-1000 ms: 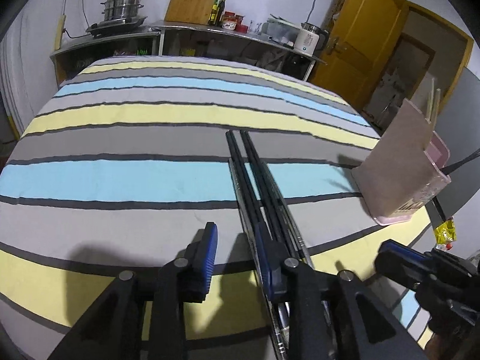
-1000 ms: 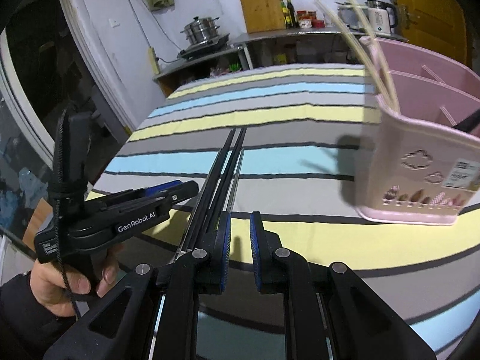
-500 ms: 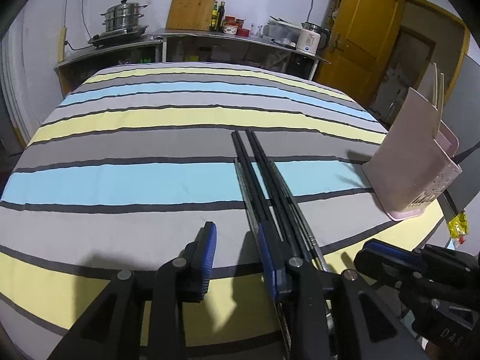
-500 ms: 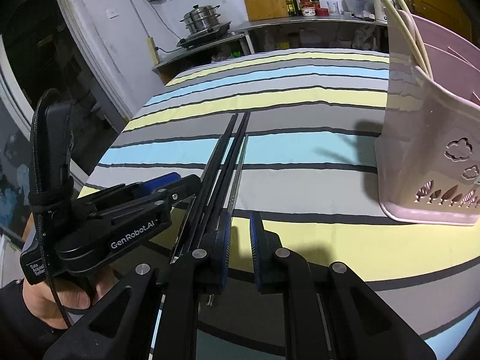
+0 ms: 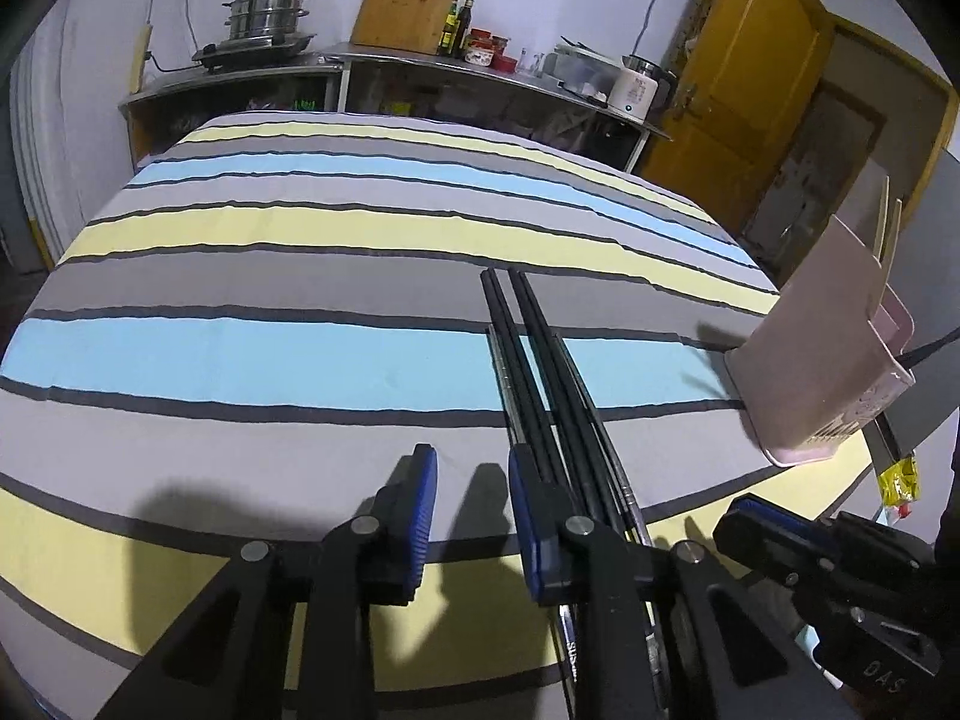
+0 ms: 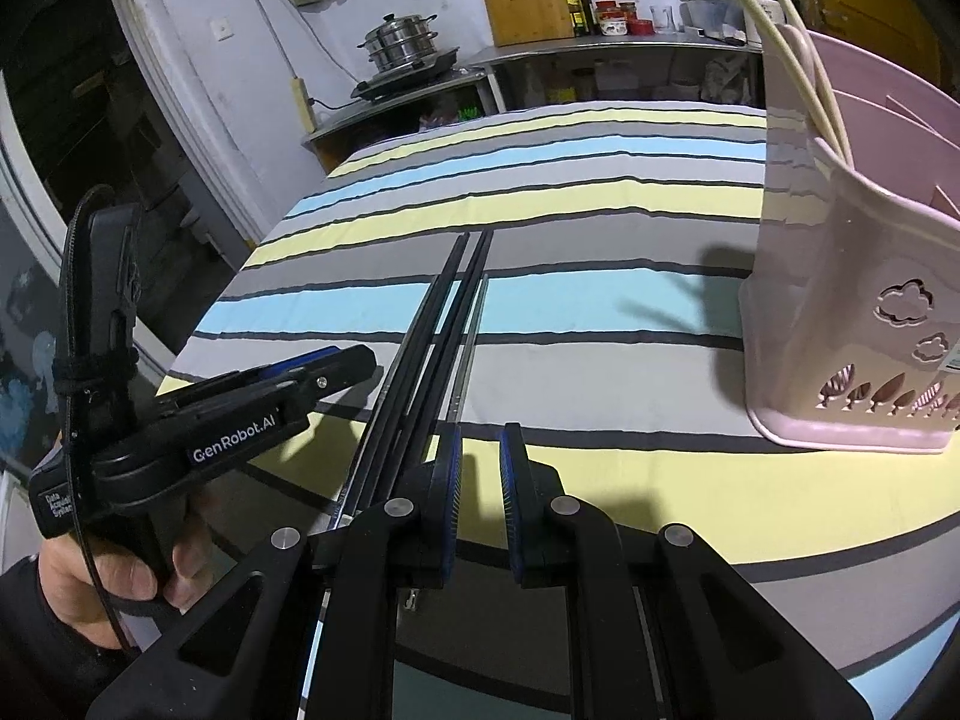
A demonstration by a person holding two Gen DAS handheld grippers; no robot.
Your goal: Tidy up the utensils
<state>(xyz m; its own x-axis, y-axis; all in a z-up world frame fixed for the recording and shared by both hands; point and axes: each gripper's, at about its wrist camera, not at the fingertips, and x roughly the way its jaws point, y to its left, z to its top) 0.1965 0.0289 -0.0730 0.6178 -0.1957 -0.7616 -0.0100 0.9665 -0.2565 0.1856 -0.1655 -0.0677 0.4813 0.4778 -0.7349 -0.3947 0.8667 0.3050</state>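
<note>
Chopsticks (image 5: 543, 396), a bundle of long black ones with a metal pair among them, lie on the striped tablecloth (image 5: 270, 360) near the table's near edge, running away toward its middle. The left gripper (image 5: 471, 516) hovers at their near ends with its jaws closing on a gap with nothing in it; its right finger (image 5: 528, 516) sits just beside the bundle, contact unclear. The right gripper (image 6: 480, 486) stands on the bundle's other side, its blue pads a narrow gap apart and gripping nothing. A hand (image 6: 114, 576) holds the left gripper's handle. Toward the table's right edge stands a pink utensil holder (image 6: 852, 324) with pale chopsticks (image 6: 780, 24) upright in it. Beyond the far edge, a steel counter (image 5: 372, 60) carries a steamer pot (image 5: 267, 15), cutting board (image 5: 408, 0), bottles and a kettle (image 5: 636, 90); a yellow door (image 5: 744, 78) stands right.
</note>
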